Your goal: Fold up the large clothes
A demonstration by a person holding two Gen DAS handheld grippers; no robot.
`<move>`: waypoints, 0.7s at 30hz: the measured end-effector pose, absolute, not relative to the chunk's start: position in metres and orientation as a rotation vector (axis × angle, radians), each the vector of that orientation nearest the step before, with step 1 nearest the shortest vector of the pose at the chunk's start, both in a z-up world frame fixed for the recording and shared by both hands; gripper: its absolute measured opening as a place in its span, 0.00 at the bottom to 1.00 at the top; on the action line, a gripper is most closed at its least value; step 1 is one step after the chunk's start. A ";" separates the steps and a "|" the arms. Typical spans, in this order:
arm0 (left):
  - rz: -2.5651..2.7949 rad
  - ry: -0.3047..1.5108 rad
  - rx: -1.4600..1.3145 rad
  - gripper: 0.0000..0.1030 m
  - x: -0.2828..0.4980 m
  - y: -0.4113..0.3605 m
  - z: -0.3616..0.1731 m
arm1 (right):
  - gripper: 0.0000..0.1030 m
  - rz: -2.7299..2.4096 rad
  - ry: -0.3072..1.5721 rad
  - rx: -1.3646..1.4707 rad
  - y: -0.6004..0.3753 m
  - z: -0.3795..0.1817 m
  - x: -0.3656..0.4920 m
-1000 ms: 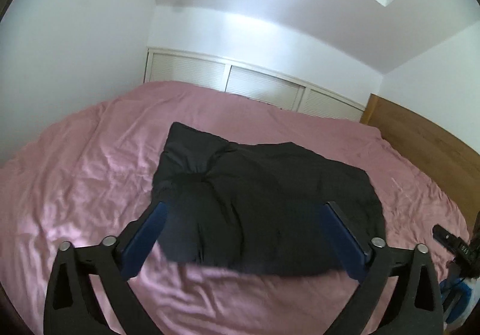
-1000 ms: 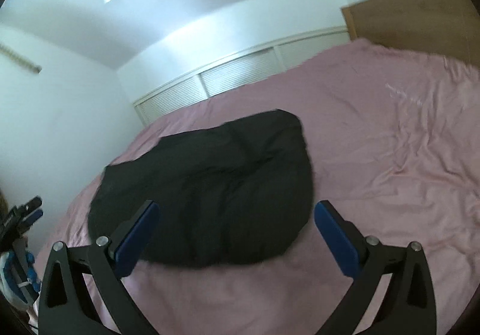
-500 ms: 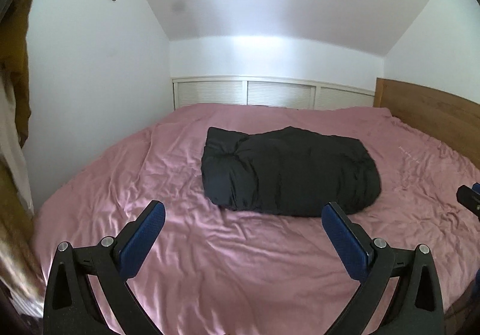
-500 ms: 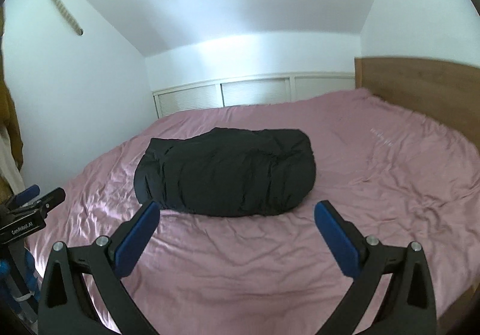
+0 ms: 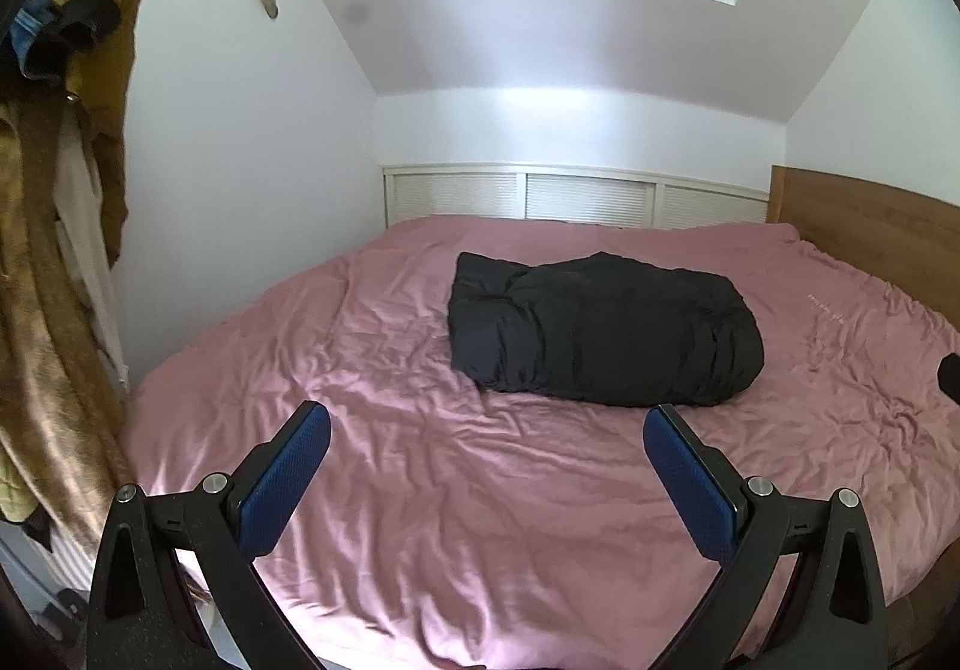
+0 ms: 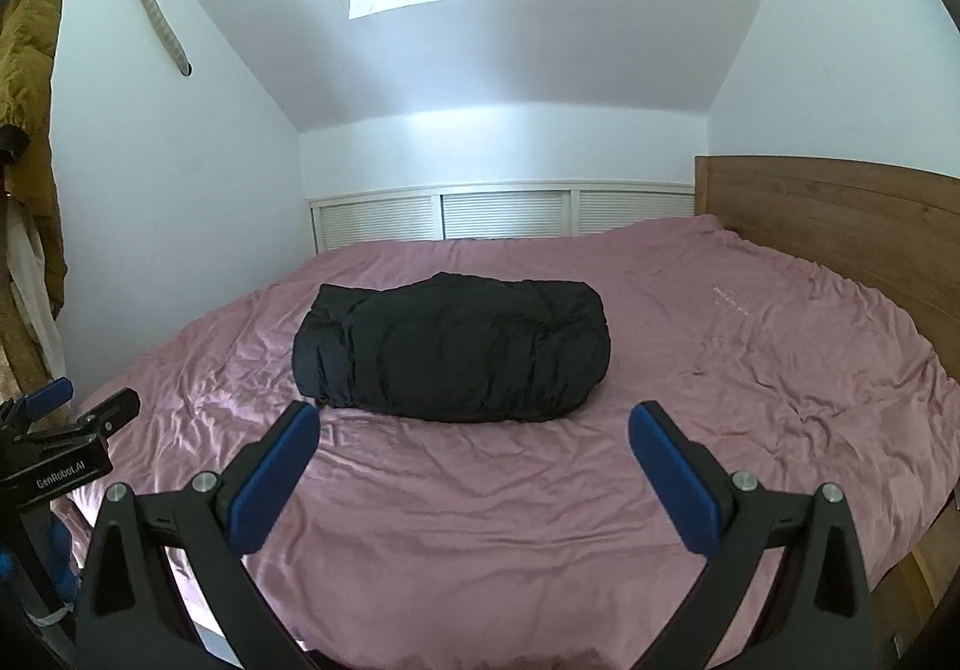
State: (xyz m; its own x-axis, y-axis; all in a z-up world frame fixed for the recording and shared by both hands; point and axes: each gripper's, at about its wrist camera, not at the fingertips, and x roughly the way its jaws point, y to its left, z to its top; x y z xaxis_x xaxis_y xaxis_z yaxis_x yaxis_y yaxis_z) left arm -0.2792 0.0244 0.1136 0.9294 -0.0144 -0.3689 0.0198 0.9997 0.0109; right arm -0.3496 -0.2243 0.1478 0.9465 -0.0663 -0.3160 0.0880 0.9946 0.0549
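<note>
A: Start at the left. What's there?

B: Coats (image 5: 72, 87) hanging on the left wall, well apart from the work. Then the left hand-held gripper (image 5: 487, 433), fingers spread wide with nothing between them, over the near part of the bed (image 5: 420, 520).

A: And the garment?

B: The black padded garment (image 5: 600, 334) lies in the middle of the pink sheet, toward the far side, folded into a thick, rounded bundle. In the right wrist view, the black padded garment (image 6: 450, 349) sits just beyond the blue pads, not touching them.

A: The right hand-held gripper?

B: The right hand-held gripper (image 6: 474, 427) is released too, wide apart and empty, over the near sheet.

A: How would it handle?

B: I judge it soft, puffy and light for its bulk, with a smooth shell that may slip and spring back open. The fold looks nearly complete. For another fold or a tidy-up, I'd pinch through all layers at the two near corners, one gripper each, rather than the top skin alone.

A: Farther right?

B: A wooden headboard (image 6: 840, 226) along the right edge; louvred panels (image 6: 504, 214) at the far wall.
</note>
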 end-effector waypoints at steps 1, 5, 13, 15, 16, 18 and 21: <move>-0.017 0.377 0.015 0.99 -0.283 0.025 0.114 | 1.00 -0.079 0.320 0.069 -0.224 0.148 -0.352; -0.022 0.382 0.013 0.99 -0.296 0.026 0.115 | 1.00 -0.075 0.328 0.066 -0.221 0.148 -0.361; -0.032 0.384 0.014 0.99 -0.313 0.025 0.114 | 1.00 -0.060 0.327 0.044 -0.212 0.150 -0.372; -0.037 0.386 0.013 0.99 -0.315 0.025 0.113 | 1.00 -0.055 0.324 0.036 -0.209 0.150 -0.374; -0.038 0.385 0.015 0.99 -0.316 0.025 0.112 | 1.00 -0.054 0.324 0.033 -0.208 0.151 -0.374; -0.042 0.383 0.015 0.99 -0.318 0.025 0.111 | 1.00 -0.051 0.324 0.028 -0.208 0.151 -0.376; -0.046 0.380 0.019 0.99 -0.321 0.024 0.110 | 1.00 -0.053 0.323 0.027 -0.207 0.150 -0.376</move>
